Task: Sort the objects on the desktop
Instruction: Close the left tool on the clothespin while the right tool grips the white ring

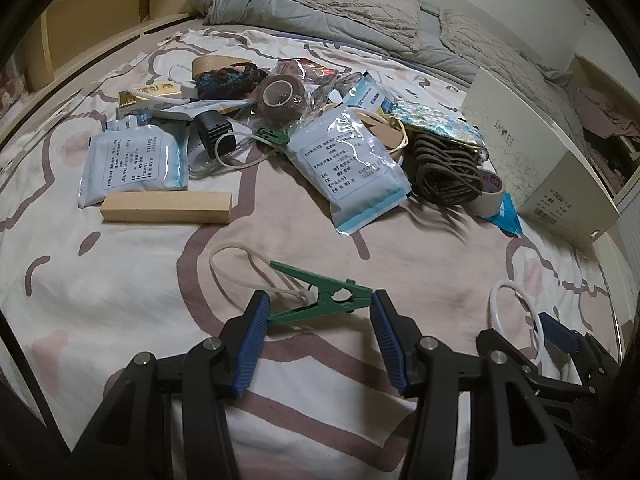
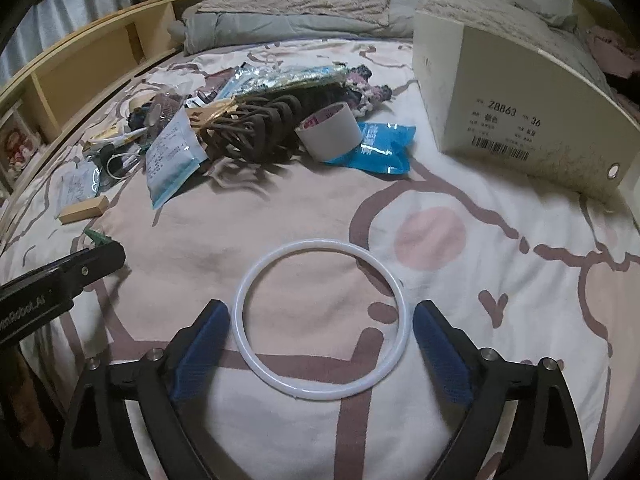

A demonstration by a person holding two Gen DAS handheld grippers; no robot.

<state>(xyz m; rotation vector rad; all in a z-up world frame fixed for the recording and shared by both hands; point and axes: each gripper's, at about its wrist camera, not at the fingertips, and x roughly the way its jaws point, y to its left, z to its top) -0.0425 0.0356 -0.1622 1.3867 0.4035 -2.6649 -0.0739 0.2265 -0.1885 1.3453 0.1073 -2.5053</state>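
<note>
A green plastic clip point(image 1: 340, 295) with a pale rubber band point(image 1: 236, 264) looped through it sits lengthwise between the blue pads of my left gripper point(image 1: 320, 298), which is shut on it just above the patterned bedsheet. A white plastic ring point(image 2: 320, 318) lies flat on the sheet between the fingers of my right gripper point(image 2: 321, 306). That gripper stands open, with a small gap between each pad and the ring. From the left wrist view the ring point(image 1: 498, 300) and right gripper point(image 1: 560, 330) show at the lower right. The left gripper's black body point(image 2: 60, 276) shows at the left of the right wrist view.
A jumbled pile lies further up the bed: sealed pouches point(image 1: 348, 160), a wooden block point(image 1: 166, 207), a brown cord bundle point(image 1: 444, 168), a tape roll point(image 2: 328, 130) and a blue packet point(image 2: 380, 148). A shoe box point(image 2: 520, 112) stands at the right. Pillows and a wooden shelf lie beyond.
</note>
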